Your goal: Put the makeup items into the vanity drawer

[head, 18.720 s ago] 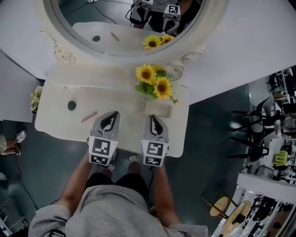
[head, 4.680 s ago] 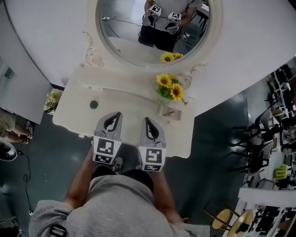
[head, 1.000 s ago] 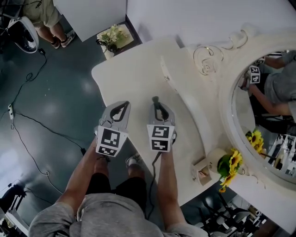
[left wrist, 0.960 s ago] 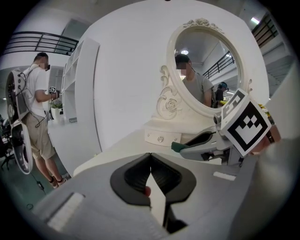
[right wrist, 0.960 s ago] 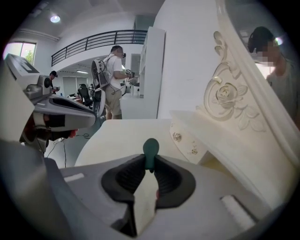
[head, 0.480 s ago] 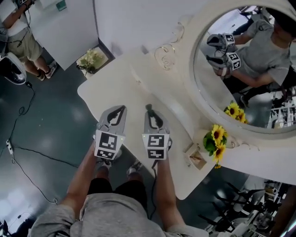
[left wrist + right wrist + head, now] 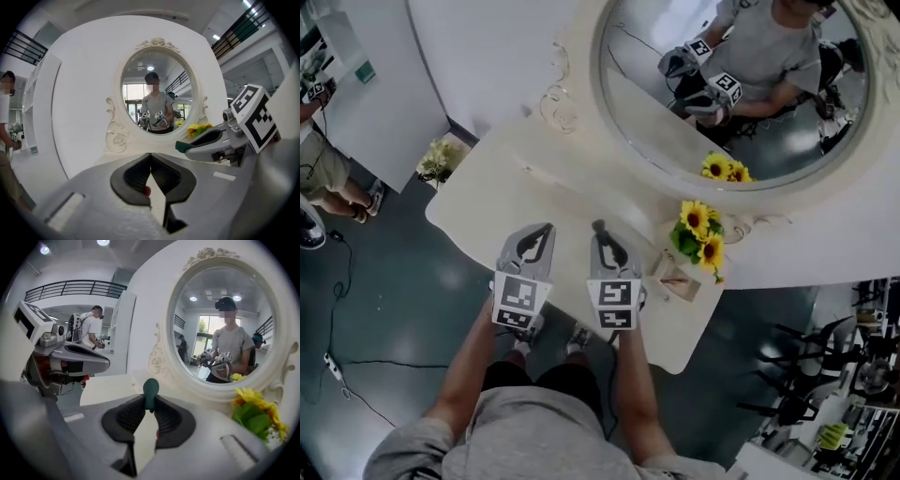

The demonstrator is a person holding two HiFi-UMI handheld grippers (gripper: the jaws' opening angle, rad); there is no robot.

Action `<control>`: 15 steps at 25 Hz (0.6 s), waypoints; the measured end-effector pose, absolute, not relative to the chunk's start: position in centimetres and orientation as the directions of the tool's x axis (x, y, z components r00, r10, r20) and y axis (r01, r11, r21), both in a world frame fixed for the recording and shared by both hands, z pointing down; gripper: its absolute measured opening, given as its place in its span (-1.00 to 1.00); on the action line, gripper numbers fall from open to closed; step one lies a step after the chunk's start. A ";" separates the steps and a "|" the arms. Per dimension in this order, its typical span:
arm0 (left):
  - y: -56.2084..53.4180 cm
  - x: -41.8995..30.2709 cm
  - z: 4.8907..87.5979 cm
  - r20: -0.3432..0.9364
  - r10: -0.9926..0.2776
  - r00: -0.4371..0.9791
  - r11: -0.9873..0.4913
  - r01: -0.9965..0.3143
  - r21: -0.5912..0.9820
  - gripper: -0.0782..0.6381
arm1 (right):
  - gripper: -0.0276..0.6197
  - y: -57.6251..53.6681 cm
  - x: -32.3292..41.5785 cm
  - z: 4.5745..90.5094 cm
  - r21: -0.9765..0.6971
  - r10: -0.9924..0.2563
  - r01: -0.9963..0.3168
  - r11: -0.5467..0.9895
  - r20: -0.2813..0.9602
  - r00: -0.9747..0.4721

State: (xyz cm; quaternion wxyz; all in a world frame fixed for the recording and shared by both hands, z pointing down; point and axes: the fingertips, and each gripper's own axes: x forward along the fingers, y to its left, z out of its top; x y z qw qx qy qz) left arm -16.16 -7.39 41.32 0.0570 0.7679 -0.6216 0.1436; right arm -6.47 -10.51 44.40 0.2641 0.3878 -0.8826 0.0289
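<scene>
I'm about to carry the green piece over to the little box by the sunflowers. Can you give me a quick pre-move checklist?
1. Right tool clamped on green item: ok.
2. Left tool shut, nothing between its jaws: ok.
3. Small box in head view, right of both tools: ok.
4. Room left inside small box: cannot tell.
5. Sunflowers stand right beside small box; clearance for the tool: cannot tell.

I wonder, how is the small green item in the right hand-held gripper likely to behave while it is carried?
The green item looks small and probably light, since only the tips of the right hand-held gripper pinch it. Its rounded, smooth-looking top suggests it might slip or pivot, and roll if set down.
</scene>
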 end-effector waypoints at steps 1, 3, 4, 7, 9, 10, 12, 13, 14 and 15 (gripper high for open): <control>-7.4 -15.3 41.1 0.290 -0.936 0.200 -0.236 -0.967 -0.092 -0.75 | -0.73 -10.3 -5.5 44.2 0.153 -0.679 -0.711 0.686 0.487 -0.550; -7.4 -13.5 40.8 0.286 -0.929 0.235 -0.272 -0.958 -0.094 -0.75 | -0.73 -10.0 -3.6 43.9 0.156 -0.702 -0.737 0.658 0.482 -0.525; -7.5 -12.6 40.7 0.285 -0.924 0.254 -0.291 -0.952 -0.094 -0.75 | -0.73 -9.8 -2.6 43.7 0.158 -0.713 -0.750 0.643 0.481 -0.510; -7.5 -10.1 40.5 0.286 -0.908 0.307 -0.345 -0.934 -0.093 -0.75 | -0.73 -9.4 0.0 43.3 0.163 -0.746 -0.785 0.597 0.474 -0.468; -7.6 -8.4 40.5 0.287 -0.894 0.344 -0.384 -0.919 -0.095 -0.75 | -0.73 -9.1 1.7 43.0 0.169 -0.765 -0.806 0.567 0.471 -0.439; -7.6 -7.5 40.4 0.287 -0.886 0.363 -0.404 -0.910 -0.096 -0.75 | -0.73 -8.9 2.6 42.9 0.172 -0.774 -0.816 0.552 0.469 -0.424; -7.6 -5.6 40.4 0.288 -0.870 0.400 -0.442 -0.892 -0.096 -0.75 | -0.73 -8.6 4.2 42.8 0.176 -0.790 -0.834 0.523 0.468 -0.396; -7.6 -4.7 40.4 0.288 -0.863 0.416 -0.458 -0.884 -0.095 -0.75 | -0.73 -8.4 5.0 42.8 0.176 -0.796 -0.843 0.509 0.468 -0.384; -7.6 -3.9 40.4 0.288 -0.855 0.431 -0.474 -0.876 -0.096 -0.75 | -0.73 -8.3 5.9 42.7 0.176 -0.803 -0.851 0.495 0.467 -0.370; -7.7 -3.0 40.4 0.288 -0.847 0.447 -0.489 -0.867 -0.096 -0.75 | -0.73 -8.2 6.7 42.7 0.176 -0.810 -0.860 0.480 0.467 -0.356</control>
